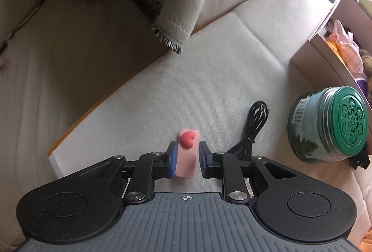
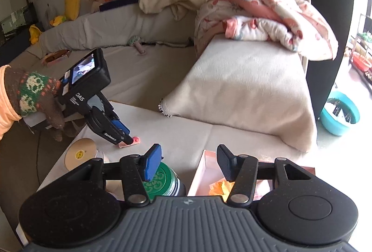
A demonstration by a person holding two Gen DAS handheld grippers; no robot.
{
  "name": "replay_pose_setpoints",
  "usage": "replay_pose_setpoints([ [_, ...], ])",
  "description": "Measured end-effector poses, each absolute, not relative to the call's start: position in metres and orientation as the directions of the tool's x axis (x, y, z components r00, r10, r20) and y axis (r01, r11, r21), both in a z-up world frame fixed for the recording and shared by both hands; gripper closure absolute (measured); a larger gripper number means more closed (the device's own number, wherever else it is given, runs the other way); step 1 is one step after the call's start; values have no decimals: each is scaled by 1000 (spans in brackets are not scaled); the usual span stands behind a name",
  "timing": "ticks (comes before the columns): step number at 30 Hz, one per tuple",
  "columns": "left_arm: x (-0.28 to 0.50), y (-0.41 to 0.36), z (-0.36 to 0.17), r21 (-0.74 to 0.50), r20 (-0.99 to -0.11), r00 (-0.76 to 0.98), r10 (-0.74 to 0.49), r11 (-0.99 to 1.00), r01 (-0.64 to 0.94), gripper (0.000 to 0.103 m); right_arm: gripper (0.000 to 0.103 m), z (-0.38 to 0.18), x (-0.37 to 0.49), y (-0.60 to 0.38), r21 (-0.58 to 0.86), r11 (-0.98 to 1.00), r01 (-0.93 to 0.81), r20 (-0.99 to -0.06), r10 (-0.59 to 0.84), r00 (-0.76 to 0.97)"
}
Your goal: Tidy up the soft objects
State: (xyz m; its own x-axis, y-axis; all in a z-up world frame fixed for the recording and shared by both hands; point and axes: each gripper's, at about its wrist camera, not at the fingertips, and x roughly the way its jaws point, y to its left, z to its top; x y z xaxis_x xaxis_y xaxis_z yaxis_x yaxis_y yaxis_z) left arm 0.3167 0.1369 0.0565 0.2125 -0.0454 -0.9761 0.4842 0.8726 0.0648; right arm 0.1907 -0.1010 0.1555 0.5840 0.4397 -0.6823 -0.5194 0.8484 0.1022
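A small pink soft block with a red heart on top [image 1: 187,154] lies on the white table [image 1: 162,94]. My left gripper [image 1: 186,158] straddles it: the left pad touches its side, and a narrow gap shows at the right pad. The right wrist view shows the same gripper [image 2: 130,141] down at the pink block [image 2: 130,144]. My right gripper [image 2: 186,165] is open and empty, hovering above a pink cardboard box [image 2: 204,173] that holds soft items, also seen in the left wrist view [image 1: 325,50].
A green-lidded jar [image 1: 325,124] lies beside the box, with a coiled black cable [image 1: 253,129] to its left. A tape roll [image 2: 80,154] sits at the table's left edge. A cream blanket [image 2: 244,89] and a sofa with plush toys lie beyond.
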Motion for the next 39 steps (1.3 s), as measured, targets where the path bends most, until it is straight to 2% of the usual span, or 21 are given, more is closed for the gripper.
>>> replay_pose_setpoints([
  [4, 317, 141, 47, 71, -980, 196, -29, 874, 481, 79, 50, 148, 198, -96, 135, 843, -522, -692, 457, 559],
  [7, 317, 140, 41, 101, -977, 213, -1, 877, 469, 70, 50, 146, 199, -91, 136, 839, -527, -696, 460, 551],
  [8, 317, 143, 43, 107, -973, 229, 0, 883, 457, 70, 50, 146, 199, -90, 135, 839, -527, -698, 458, 551],
  [11, 317, 146, 42, 85, -961, 273, -42, 895, 437, 77, 50, 144, 203, -85, 140, 843, -519, -709, 451, 541],
  [13, 315, 147, 42, 60, -956, 283, -73, 898, 436, 84, 50, 144, 206, -81, 156, 845, -512, -721, 451, 525],
  [18, 302, 165, 42, -6, -947, 296, -128, 924, 382, 86, 50, 141, 227, -55, 204, 843, -498, -777, 449, 441],
  [22, 285, 197, 41, -22, -926, 353, -136, 951, 309, 86, 51, 122, 262, -21, 308, 845, -437, -847, 453, 279],
  [24, 272, 214, 40, -40, -915, 379, -139, 965, 259, 86, 53, 104, 281, -3, 342, 860, -379, -882, 432, 186],
  [25, 264, 221, 39, -54, -909, 388, -151, 967, 249, 86, 59, 93, 290, 6, 345, 872, -346, -898, 414, 147],
  [26, 258, 228, 38, -67, -903, 399, -162, 968, 241, 86, 65, 84, 297, 14, 343, 884, -319, -911, 395, 117],
  [28, 247, 239, 37, -95, -889, 419, -184, 970, 226, 86, 69, 69, 310, 29, 309, 904, -294, -934, 347, 87],
  [32, 231, 247, 34, -140, -861, 456, -225, 967, 212, 86, 70, 45, 329, 45, 278, 934, -225, -955, 294, 41],
  [35, 227, 254, 31, -167, -842, 481, -245, 966, 198, 87, 70, 33, 331, 55, 200, 957, -211, -977, 211, 31],
  [39, 222, 259, 28, -186, -820, 511, -258, 964, 189, 87, 71, 31, 332, 60, 163, 965, -204, -984, 174, 37],
])
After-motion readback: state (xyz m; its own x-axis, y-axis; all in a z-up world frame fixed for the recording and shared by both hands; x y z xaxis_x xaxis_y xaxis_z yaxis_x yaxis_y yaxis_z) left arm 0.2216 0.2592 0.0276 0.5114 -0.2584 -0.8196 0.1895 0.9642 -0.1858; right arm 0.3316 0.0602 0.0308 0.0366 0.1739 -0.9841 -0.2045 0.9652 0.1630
